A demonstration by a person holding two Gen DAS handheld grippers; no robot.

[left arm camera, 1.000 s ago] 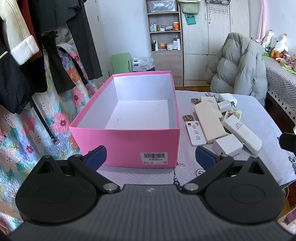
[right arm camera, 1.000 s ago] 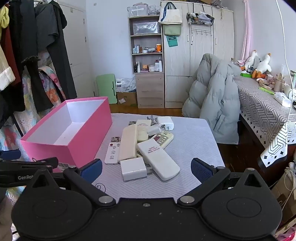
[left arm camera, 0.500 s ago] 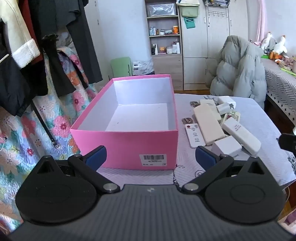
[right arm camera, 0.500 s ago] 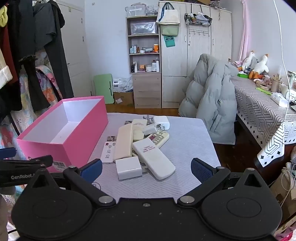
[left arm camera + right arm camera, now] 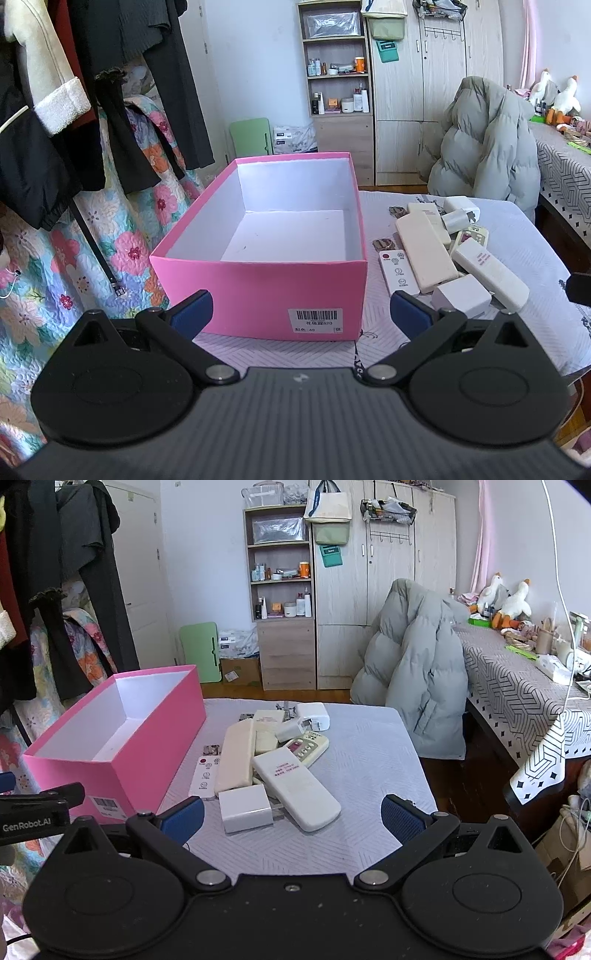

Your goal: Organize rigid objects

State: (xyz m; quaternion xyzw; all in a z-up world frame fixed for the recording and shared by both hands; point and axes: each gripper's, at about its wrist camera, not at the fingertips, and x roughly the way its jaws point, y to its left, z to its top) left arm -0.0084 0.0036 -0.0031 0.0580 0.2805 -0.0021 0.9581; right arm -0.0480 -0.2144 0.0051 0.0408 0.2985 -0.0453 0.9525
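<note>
Pink cardboard forms the open box (image 5: 258, 288) sitting on the left part of a grey-white quilted tablecloth (image 5: 365, 746); its white inside holds nothing we can see, and a barcode label is stuck on its near wall. Just to the right of the box lies a loose heap of white and cream things: a small flat remote with a red button (image 5: 204, 775), a long cream remote (image 5: 236, 757), a white remote with red print (image 5: 295, 788) lying partly over a remote with pink buttons (image 5: 306, 746), a square white charger block (image 5: 245, 808) nearest us, and two more white plug adapters (image 5: 306, 718) at the far side.

We hold our left gripper (image 5: 301, 312) low before the near wall of the box, its blue-padded fingers spread wide and gripping nothing. Our right gripper (image 5: 291, 814) hovers near the charger block, its fingers also spread wide and empty. A grey puffer jacket (image 5: 413, 672) hangs over a chair beyond the table.
</note>
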